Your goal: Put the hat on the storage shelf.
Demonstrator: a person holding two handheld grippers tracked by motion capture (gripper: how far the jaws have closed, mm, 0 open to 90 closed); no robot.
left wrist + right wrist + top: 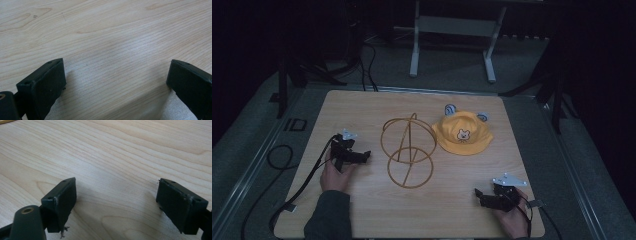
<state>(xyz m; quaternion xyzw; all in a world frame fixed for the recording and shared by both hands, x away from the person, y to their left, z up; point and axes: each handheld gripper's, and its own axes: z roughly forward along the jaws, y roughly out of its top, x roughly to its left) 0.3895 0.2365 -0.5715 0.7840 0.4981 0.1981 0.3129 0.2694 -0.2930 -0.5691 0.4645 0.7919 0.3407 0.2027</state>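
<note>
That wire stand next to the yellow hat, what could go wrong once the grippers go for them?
The gold wire stand is light, open rings on a smooth wooden table; a nudge from the left gripper might slide or tip it.
Its thin wire could slip between wide jaws.
The yellow hat is soft, so the right gripper, now open and far off, may crumple it.

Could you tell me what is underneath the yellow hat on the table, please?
The yellow hat lies brim-down on the wooden table, beside the gold wire stand. Its crown and brim cover whatever is beneath, so anything under it cannot be seen.
</note>
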